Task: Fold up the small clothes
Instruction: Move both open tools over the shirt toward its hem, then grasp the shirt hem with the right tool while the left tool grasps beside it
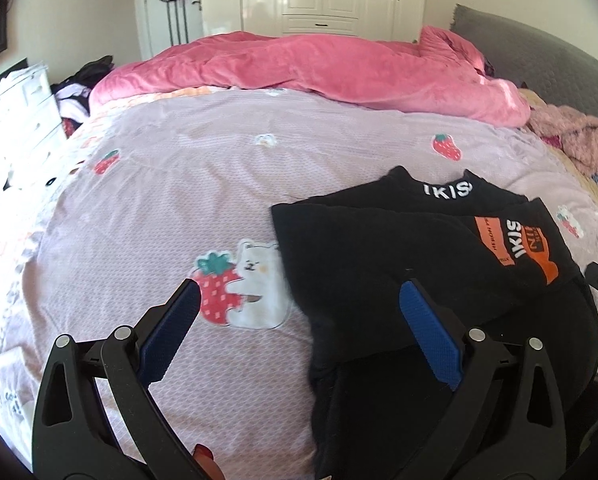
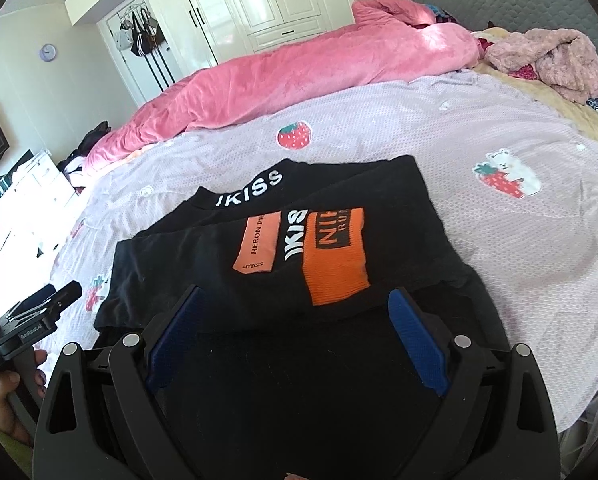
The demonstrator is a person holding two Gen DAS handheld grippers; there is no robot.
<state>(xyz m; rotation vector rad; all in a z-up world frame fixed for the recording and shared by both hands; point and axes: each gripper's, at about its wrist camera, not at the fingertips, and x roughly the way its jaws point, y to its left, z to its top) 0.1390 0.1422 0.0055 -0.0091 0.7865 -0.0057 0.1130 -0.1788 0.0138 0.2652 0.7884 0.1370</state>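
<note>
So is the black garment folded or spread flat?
Partly folded: the black garment has its printed layer doubled over the collar part, lying on the bed sheet.

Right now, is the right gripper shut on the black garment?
No. The right gripper has its blue pads spread wide above the black garment, gripping nothing.

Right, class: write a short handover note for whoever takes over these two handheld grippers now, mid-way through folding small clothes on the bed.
Left gripper: open, empty, over the garment's left edge.
Right gripper: open, empty, over the garment's near part.
Black knit garment with orange patches and white lettering: lies on the lilac strawberry-print bedsheet, one layer already folded over another.
Done: a first fold, by its look.
Left: probably grip the near edge, finish folding, smooth it flat.
</note>
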